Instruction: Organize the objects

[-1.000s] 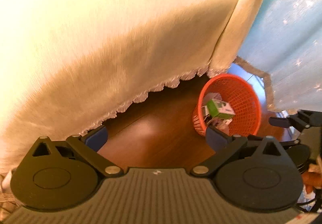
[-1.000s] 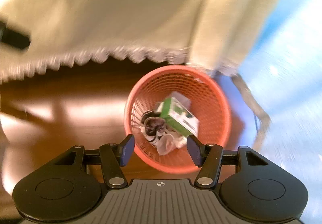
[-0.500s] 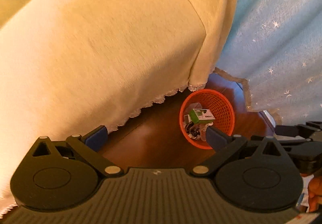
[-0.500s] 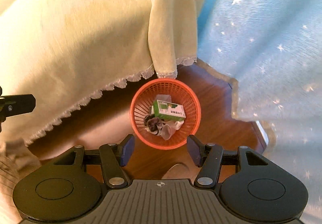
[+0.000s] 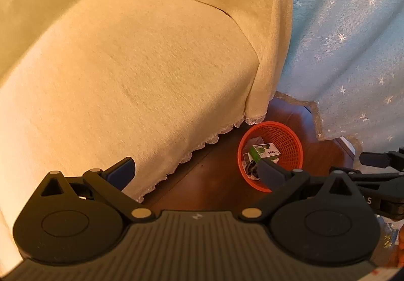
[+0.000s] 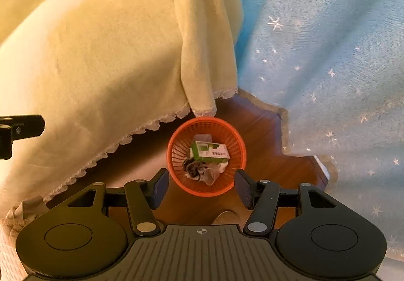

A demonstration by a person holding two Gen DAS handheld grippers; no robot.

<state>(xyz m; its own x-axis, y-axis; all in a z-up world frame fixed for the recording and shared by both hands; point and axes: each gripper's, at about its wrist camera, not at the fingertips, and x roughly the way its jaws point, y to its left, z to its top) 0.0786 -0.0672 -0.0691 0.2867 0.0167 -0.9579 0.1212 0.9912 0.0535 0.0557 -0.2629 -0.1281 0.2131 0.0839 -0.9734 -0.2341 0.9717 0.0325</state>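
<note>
An orange mesh waste basket (image 6: pixel 234 155) (image 5: pixel 290 144) stands on the dark wooden floor far below both grippers. Inside it lie a green and white carton (image 6: pixel 210 152) (image 5: pixel 265 152) and crumpled wrappers (image 6: pixel 194 168). My right gripper (image 6: pixel 200 187) points almost straight down above the basket, open, with nothing between its blue-padded fingers (image 6: pixel 159 187). My left gripper (image 5: pixel 194 170) hangs high to the left of the basket, open wide and empty. The right gripper's body (image 5: pixel 378 180) shows at the right edge of the left wrist view.
A cream cover with a lace hem (image 6: pixel 88 54) (image 5: pixel 126 66) drapes over furniture on the left, reaching close to the basket. A pale blue curtain with star print (image 6: pixel 328 54) (image 5: pixel 353 41) hangs to the floor on the right. Bare floor (image 5: pixel 214 180) lies between them.
Both grippers have risen well above the basket, which now looks much smaller. The right gripper has rolled, so the cover and curtain sit at a different angle. Both stay open.
</note>
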